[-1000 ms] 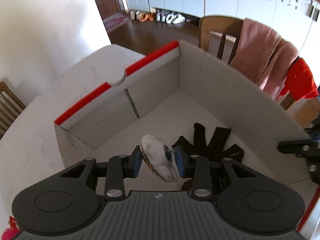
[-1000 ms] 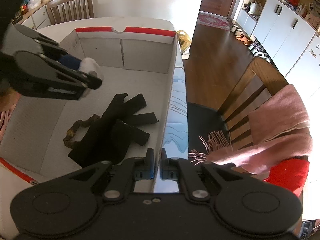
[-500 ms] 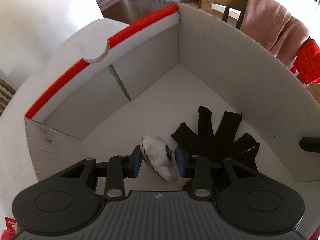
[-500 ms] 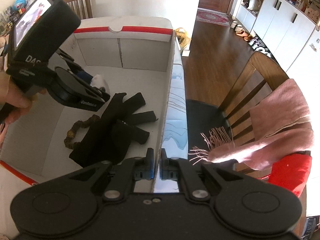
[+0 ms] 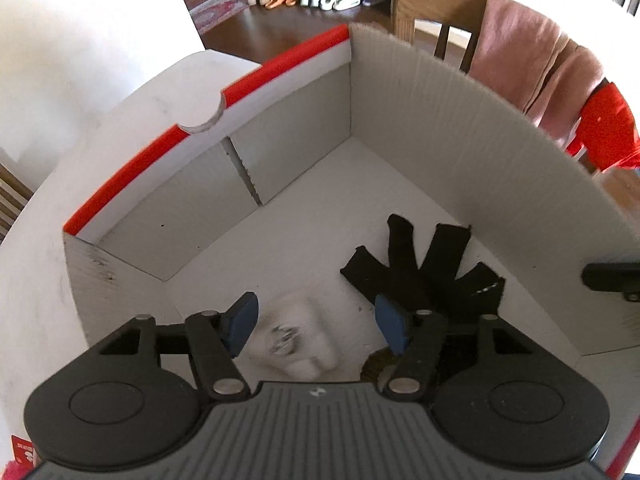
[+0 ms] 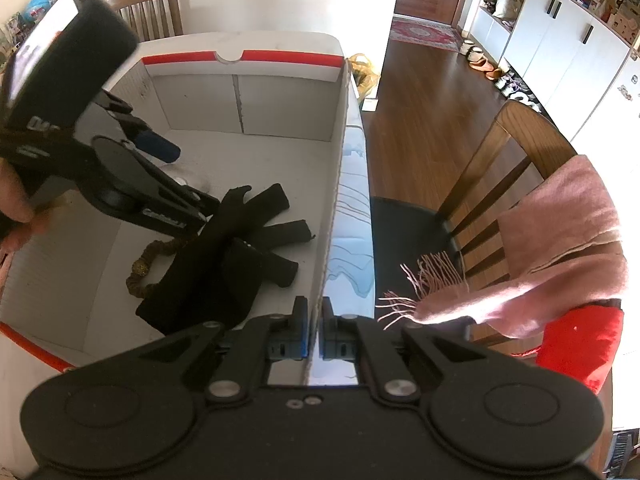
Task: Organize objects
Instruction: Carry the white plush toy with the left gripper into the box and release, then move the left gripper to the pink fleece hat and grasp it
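Note:
A white cardboard box with a red rim stands on the table. Inside it hangs my left gripper, its jaws opening. A small white toy with a metal ring shows blurred between and below the blue pads, free of them. A black glove lies on the box floor just right of it, and a brown bead bracelet pokes out from under the glove. My right gripper is shut on the near part of the box's right wall.
The box sits on a white table. Right of it stands a wooden chair draped with a pink scarf and a red cloth. Another chair stands behind the table. A hand holds the left gripper.
The left gripper went down into the box with the white toy clamped, then its jaws spread and the toy came free between them. The right gripper kept its hold on the wall.

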Action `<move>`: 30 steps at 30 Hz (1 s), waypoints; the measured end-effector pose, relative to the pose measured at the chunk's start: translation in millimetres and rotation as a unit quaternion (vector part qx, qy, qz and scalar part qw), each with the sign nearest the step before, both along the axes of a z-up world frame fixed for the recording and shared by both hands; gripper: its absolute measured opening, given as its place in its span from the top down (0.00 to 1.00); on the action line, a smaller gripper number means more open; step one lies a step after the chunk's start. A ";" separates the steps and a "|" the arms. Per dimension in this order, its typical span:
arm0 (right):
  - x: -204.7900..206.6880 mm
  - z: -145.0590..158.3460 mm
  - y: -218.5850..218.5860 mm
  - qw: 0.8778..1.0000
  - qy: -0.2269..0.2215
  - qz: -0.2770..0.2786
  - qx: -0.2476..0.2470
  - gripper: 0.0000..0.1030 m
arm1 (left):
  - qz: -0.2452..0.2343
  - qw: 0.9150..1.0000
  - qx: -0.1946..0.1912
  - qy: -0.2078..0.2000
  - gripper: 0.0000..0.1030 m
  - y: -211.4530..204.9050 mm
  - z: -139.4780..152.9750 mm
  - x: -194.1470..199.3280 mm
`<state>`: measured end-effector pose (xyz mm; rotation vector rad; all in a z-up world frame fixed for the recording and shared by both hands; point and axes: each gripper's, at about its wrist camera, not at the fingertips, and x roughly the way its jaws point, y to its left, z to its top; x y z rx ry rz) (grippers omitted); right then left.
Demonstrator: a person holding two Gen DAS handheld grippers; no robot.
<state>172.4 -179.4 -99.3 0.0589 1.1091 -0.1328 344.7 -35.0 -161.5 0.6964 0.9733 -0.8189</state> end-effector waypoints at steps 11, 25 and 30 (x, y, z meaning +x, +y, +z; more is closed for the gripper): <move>0.2 -1.6 2.3 1.000 0.002 0.004 -0.008 0.96 | 0.010 0.998 -0.062 -0.012 0.38 30.7 47.9 -16.9; 0.8 -1.0 6.2 1.000 0.006 0.012 -0.022 0.96 | 0.056 0.990 -0.126 -0.019 0.30 112.3 93.4 -28.7; 0.4 -1.6 7.5 1.000 0.007 0.011 -0.025 0.95 | 0.082 0.988 -0.125 -0.028 0.26 150.0 99.8 -23.2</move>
